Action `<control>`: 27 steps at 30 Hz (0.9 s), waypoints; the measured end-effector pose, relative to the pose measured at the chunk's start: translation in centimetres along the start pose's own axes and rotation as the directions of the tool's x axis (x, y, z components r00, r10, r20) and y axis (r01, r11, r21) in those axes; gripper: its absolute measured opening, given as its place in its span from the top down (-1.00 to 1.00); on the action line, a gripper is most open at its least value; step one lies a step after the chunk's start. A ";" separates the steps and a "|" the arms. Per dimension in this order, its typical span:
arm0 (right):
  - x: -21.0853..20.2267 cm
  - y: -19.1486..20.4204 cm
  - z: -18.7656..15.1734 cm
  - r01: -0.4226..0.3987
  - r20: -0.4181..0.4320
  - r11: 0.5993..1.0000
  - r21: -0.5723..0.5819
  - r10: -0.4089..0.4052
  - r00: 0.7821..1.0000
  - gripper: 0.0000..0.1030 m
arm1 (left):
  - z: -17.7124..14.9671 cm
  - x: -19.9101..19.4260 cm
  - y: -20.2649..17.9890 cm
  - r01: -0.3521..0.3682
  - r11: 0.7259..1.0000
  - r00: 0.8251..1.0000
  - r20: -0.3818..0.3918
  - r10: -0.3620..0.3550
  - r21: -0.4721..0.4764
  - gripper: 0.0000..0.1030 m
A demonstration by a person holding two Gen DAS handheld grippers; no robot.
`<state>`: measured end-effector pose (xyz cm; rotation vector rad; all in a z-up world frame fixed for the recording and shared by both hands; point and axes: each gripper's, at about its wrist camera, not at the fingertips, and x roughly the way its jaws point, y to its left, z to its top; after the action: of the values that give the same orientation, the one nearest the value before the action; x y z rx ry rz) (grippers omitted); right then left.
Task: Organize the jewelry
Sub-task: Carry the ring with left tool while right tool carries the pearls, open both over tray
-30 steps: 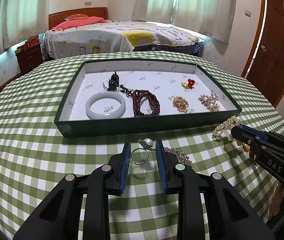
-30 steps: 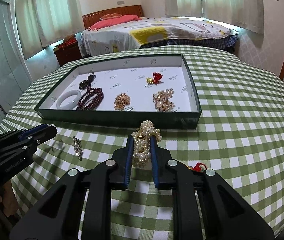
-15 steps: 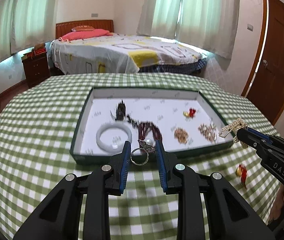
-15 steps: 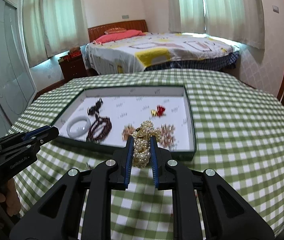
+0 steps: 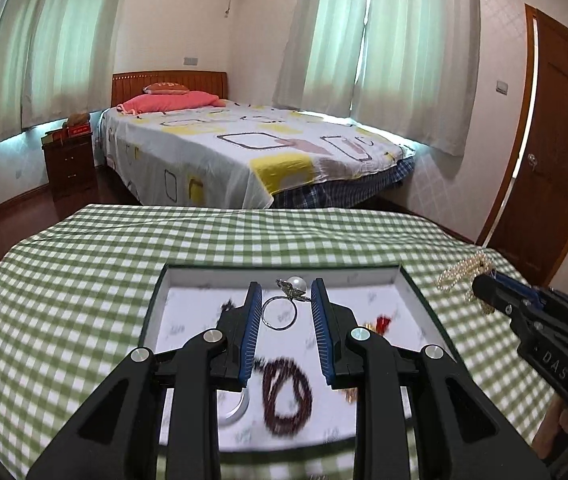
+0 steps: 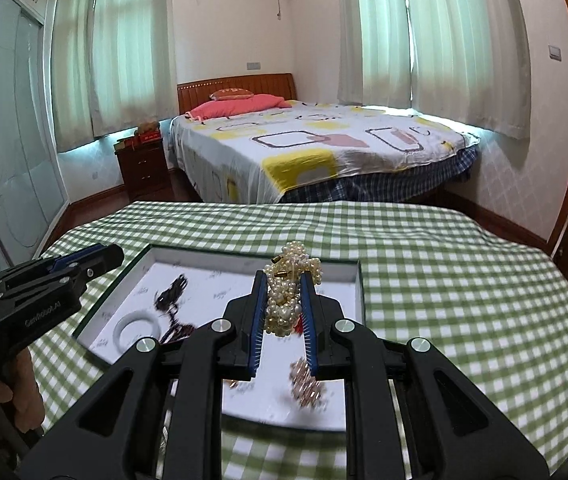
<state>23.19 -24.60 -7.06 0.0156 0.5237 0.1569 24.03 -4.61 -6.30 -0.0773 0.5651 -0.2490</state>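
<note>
Two claws aloft over a tray (image 5: pixel 156 300) on a green-checked surface (image 5: pixel 64 280). Broad bare cloth on every side of the tray, its edge falling toward a bed (image 5: pixel 244 148) beyond. Left claw (image 5: pixel 286 292) clamped on a ring (image 5: pixel 279 312): thin silver hoop squeezed between ribbed blue pads (image 5: pixel 250 332), pearl and metal setting poking past the tips, held above the tray's middle. Right claw (image 6: pixel 282 284) closed tight on pearls (image 6: pixel 289 292): a bunched strand of small cream beads with a gold clasp, bulging above and below the pads, held over the tray's right half (image 6: pixel 357 292); from the left view, seen beside the tray's right wall (image 5: pixel 467 272).

Shallow rectangular tray, dark green walls, white printed lining. Inside: a smooth white bangle (image 6: pixel 138 330) toward the left; a loop of dark red beads (image 5: pixel 287 396) near the front, blurred; a dark tasselled piece (image 6: pixel 172 294) further back; something red (image 5: pixel 383 322) toward the right; a gold cluster (image 6: pixel 305 384) near the front right, too blurred for detail.
</note>
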 end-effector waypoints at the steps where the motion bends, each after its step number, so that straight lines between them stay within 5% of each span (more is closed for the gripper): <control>1: 0.4 -0.3 0.1 0.001 -0.004 1.000 -0.001 -0.001 1.000 0.67 | 0.1 0.5 -0.1 -0.002 1.000 1.000 -0.003 0.002 -0.003 0.49; 11: 6.4 -2.5 -2.0 0.006 -0.136 1.000 0.020 -0.003 0.991 0.67 | -1.2 8.2 -0.6 -0.016 0.998 0.983 -0.181 0.005 -0.055 0.49; 27: 11.1 -3.3 -4.8 -0.024 -0.322 0.999 0.041 0.036 0.946 0.65 | -3.8 12.6 -1.9 -0.010 1.000 0.932 -0.362 0.009 -0.001 0.48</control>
<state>30.74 -26.32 -16.87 0.0335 0.8549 0.1810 31.85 -9.62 -15.78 -0.0313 0.9340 -0.2548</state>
